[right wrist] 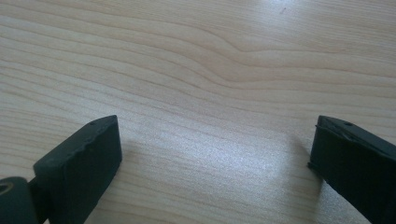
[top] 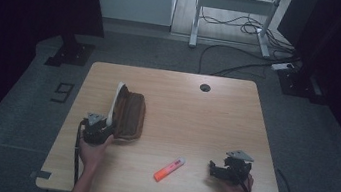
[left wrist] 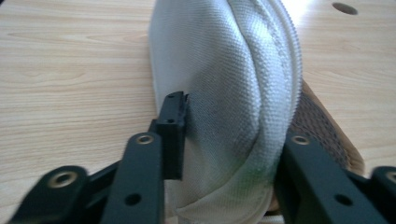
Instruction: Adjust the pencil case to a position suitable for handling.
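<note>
High view: near the bottom, two arms come in, cut off at the edge. The left gripper [top: 98,129] sits at the near end of a brown pouch [top: 131,116] on the table [top: 216,112]. The pouch's white flap [top: 115,101] stands up on its edge. It is dim, so the jaws are hard to make out there. The right gripper [top: 229,169] rests on the table, well apart from the pouch. An orange pen [top: 168,169] lies between the two hands, touching neither.

Left gripper view, up close: the two black jaws press on the white flap [left wrist: 233,93] from both sides, so it is clamped. The far jaw's tip is hidden behind the cloth. The brown part [left wrist: 322,126] peeks out on the right, mostly covered. The jaw bottoms are cut off.

Right gripper view: the jaws stand wide apart with bare wood [right wrist: 210,93] between them. Their tips touch nothing.

Farther off, a small round hole [top: 205,87] sits by the far edge. Beyond the table, the floor is dark, with tangled cables [top: 244,61] that are hard to follow.
</note>
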Demonstrator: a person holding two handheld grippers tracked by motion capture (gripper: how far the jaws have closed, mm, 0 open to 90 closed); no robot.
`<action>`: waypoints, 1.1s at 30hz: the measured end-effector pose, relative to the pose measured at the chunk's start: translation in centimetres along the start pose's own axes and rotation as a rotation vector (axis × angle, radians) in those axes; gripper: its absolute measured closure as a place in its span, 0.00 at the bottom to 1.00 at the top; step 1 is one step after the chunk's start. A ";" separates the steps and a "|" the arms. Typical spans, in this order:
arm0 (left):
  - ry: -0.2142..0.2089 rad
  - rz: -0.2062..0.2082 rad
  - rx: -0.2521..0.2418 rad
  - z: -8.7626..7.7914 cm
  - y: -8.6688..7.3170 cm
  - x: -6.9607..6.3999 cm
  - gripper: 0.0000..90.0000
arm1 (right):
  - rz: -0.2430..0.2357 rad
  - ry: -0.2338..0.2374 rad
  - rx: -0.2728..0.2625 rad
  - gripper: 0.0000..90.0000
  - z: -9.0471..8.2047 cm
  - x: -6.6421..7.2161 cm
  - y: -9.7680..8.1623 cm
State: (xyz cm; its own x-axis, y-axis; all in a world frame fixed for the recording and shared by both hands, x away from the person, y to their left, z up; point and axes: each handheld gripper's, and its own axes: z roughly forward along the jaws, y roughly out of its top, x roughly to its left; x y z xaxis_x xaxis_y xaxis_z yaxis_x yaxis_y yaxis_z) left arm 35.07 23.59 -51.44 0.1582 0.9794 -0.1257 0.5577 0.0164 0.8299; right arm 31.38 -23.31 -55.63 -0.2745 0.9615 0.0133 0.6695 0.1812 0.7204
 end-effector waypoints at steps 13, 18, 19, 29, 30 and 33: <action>-0.005 -0.087 -0.046 -0.4 0.6 1.0 0.91 | 0.001 0.000 0.000 0.02 0.0 0.0 0.0; -0.040 -0.115 -0.074 -1.1 1.0 1.3 0.92 | 0.000 0.000 0.000 0.02 0.0 0.0 0.0; -0.049 -0.118 -0.079 -1.3 1.1 1.3 0.92 | 0.000 0.001 0.001 0.02 0.0 0.0 0.0; -0.135 -0.142 -0.120 -2.4 1.5 1.6 0.93 | 0.000 0.000 0.000 0.02 0.0 0.0 0.0; -0.142 -0.144 -0.124 -2.5 1.6 1.6 0.93 | 0.000 0.000 0.000 0.02 0.0 0.0 0.0; -0.158 -0.141 -0.135 -2.9 1.8 1.6 0.94 | 0.000 0.001 0.000 0.02 0.0 0.0 0.0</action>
State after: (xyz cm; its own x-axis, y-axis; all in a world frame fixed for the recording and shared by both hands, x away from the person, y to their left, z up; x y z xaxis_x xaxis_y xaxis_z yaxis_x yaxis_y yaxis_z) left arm 33.97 25.75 -48.60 0.2185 0.9219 -0.3200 0.4709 0.1876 0.8620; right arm 31.38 -23.31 -55.63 -0.2751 0.9613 0.0136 0.6697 0.1815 0.7201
